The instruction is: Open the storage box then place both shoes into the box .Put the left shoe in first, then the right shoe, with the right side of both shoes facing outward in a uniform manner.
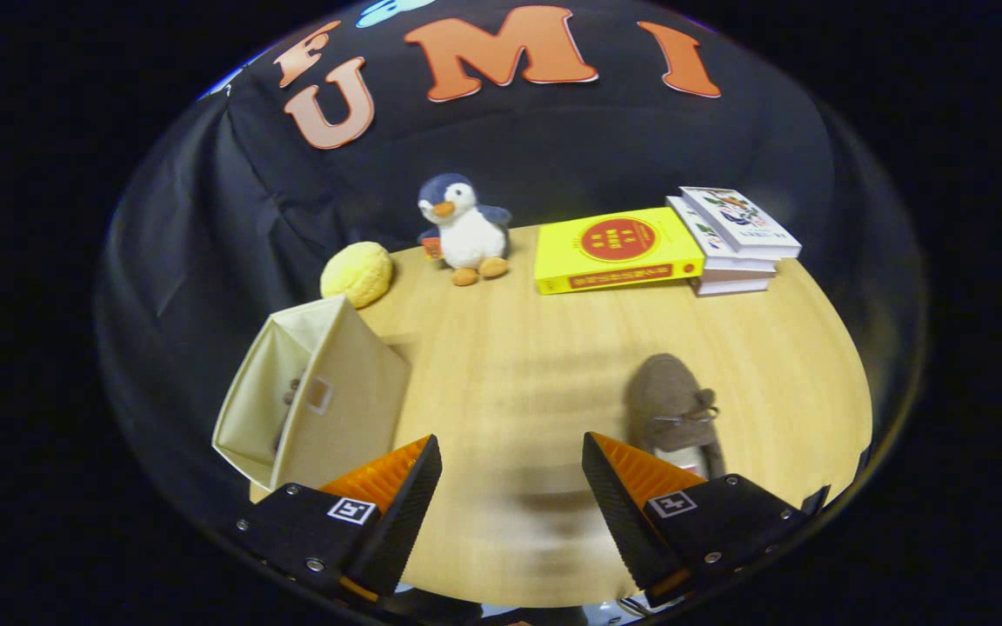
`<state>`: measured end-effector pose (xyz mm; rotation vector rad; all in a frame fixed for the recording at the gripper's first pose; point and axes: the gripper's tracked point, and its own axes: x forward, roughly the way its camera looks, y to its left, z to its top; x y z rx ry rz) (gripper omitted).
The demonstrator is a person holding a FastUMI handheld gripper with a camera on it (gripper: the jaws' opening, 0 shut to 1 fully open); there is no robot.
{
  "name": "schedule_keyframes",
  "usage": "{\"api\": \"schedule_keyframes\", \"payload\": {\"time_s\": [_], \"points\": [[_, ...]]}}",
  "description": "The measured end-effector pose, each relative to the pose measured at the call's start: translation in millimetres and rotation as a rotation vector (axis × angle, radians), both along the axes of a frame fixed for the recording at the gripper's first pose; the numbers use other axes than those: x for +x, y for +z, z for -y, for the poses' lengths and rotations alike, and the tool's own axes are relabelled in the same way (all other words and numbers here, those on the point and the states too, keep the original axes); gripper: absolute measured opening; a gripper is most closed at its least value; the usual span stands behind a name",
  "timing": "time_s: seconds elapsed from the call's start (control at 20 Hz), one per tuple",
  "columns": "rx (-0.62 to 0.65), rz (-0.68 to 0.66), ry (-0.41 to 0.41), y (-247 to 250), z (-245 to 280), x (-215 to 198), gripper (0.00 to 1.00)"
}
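On the left, just beyond the left finger, the storage box (pixel 314 396) stands on the wooden surface (pixel 510 365) with its top open; its thin cream walls look like fabric, so it should be light and likely to slide or buckle if nudged. A dark shape shows inside it, probably a shoe, though it is too hidden to be sure. The gripper (pixel 511 487) hangs above bare wood, its fingers spread wide and holding nothing. Just ahead of the right finger, partly covered by it, lies a brown shoe (pixel 671 409) with a small bow on top and a pale lining at the opening. It looks soft, light and squashy, so pinching across its sides near the opening, or one wall at the collar, should hold best; the rounded toe would likely slip out.
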<state>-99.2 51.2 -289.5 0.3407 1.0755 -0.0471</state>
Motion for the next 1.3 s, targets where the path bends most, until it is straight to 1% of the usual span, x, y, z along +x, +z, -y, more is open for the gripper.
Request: {"api": "schedule_keyframes", "payload": {"time_s": [0.15, 0.3, 0.4, 0.5, 0.6, 0.65, 0.7, 0.75, 0.8, 0.85, 0.95, 1.0, 1.05, 1.1, 1.15, 1.2, 1.25, 1.3], "points": [[-0.060, -0.021, -0.025, -20.4, 51.7, -18.7, 0.98], [-0.101, -0.045, -0.020, -44.9, 93.0, -36.5, 0.97], [-0.120, -0.061, 0.002, -62.5, 111.2, -42.9, 0.95], [-0.138, -0.073, 0.041, -80.3, 121.1, -45.2, 0.91], [-0.161, -0.072, 0.081, -96.9, 126.3, -41.3, 0.85], [-0.170, -0.073, 0.102, -105.7, 127.3, -38.9, 0.77], [-0.183, -0.072, 0.113, -112.2, 129.5, -35.7, 0.72], [-0.190, -0.062, 0.111, -116.0, 129.8, -31.2, 0.63], [-0.181, -0.052, 0.105, -119.9, 128.6, -25.9, 0.59], [-0.166, -0.046, 0.097, -123.1, 126.0, -22.1, 0.50], [-0.146, -0.049, 0.084, -129.3, 122.4, -17.2, 0.42], [-0.134, -0.050, 0.083, -131.5, 120.5, -14.6, 0.40], [-0.151, -0.052, 0.076, -135.8, 123.7, -12.5, 0.31], [-0.169, -0.052, 0.074, -138.0, 126.8, -11.1, 0.26], [-0.183, -0.054, 0.069, -139.5, 127.5, -10.2, 0.19], [-0.186, -0.058, 0.058, -139.0, 126.8, -9.4, 0.15], [-0.177, -0.063, 0.049, -138.2, 124.7, -8.8, 0.07], [-0.168, -0.064, 0.037, -135.0, 123.0, -8.4, 0.06]]}}
